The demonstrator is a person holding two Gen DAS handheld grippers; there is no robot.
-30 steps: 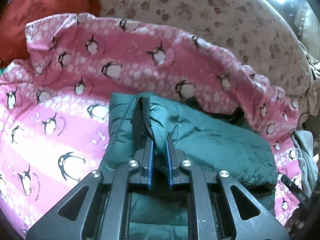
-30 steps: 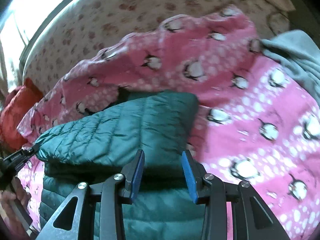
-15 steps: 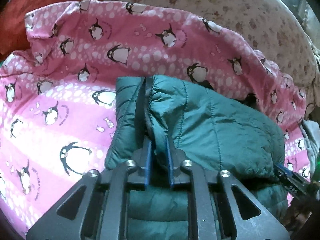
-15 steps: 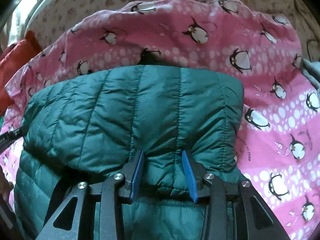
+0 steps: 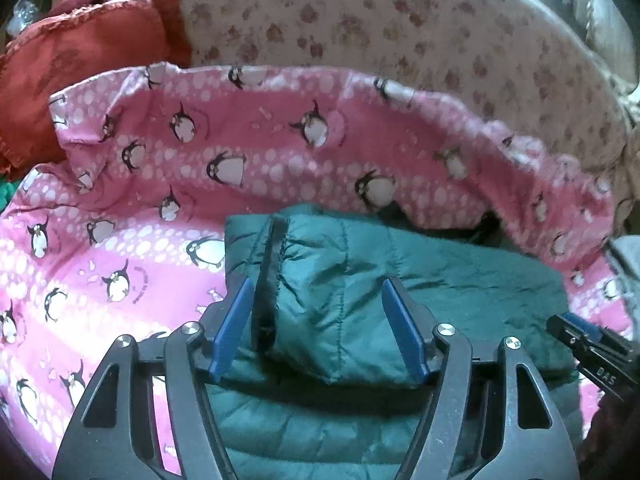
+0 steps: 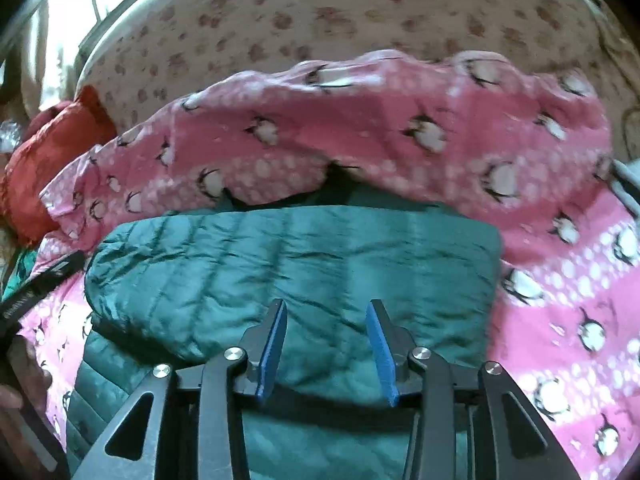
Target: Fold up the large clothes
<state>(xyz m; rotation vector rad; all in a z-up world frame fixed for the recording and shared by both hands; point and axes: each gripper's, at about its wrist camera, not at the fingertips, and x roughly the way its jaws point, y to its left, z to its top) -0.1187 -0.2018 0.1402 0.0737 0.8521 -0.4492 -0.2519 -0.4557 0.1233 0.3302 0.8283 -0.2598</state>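
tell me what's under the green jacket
The jacket lies folded on the pink penguin sheet, which shows all around it. Whatever lies directly beneath the jacket is covered.

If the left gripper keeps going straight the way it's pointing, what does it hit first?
Most likely the green jacket: its folded top layer lies right between and ahead of the open left gripper. The pink penguin blanket lies beyond it.
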